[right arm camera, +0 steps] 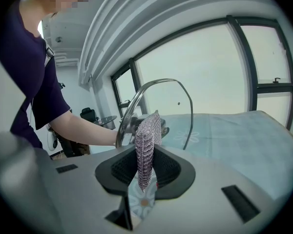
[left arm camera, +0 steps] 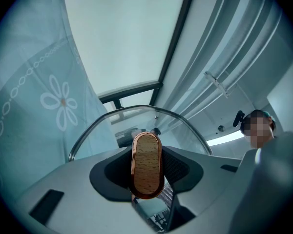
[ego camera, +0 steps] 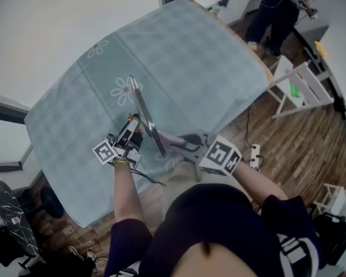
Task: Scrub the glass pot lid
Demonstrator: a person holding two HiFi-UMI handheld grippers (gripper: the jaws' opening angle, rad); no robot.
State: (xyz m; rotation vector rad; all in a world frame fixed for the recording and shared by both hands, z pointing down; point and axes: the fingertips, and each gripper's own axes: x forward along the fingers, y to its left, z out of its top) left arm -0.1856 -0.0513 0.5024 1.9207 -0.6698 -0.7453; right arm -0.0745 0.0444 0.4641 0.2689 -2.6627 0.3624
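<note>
While you grip the glass pot lid [ego camera: 145, 115] by its knob, it stands on edge over the near part of the checked tablecloth [ego camera: 179, 56], between your two tongs. Your left gripper [ego camera: 130, 136] is pinched on the wooden knob [left arm camera: 147, 165]. Your right gripper [ego camera: 184, 145] is clamped on a purple mesh scrubber [right arm camera: 147, 145], whose upper end stands against the lid's near face; you can't tell from any view whether the two touch.

Around you, a flower print [ego camera: 124, 90] lies on the cloth just beyond the lid. Past the table's far corner stands another person [ego camera: 277, 10], with a white slatted rack [ego camera: 300, 88] on the wood floor nearby and a power strip [ego camera: 255, 154] just beside your right gripper's marker cube [ego camera: 221, 154].

From your head the lid is only a thin slanted line. The left gripper view looks through its full glass dome [left arm camera: 132, 121], with a steel rim arching over the knob and a window frame [left arm camera: 176, 38] behind. The right gripper view alone shows your left forearm [right arm camera: 83, 128] reaching in behind the lid, and large windows [right arm camera: 210, 72] beyond.
</note>
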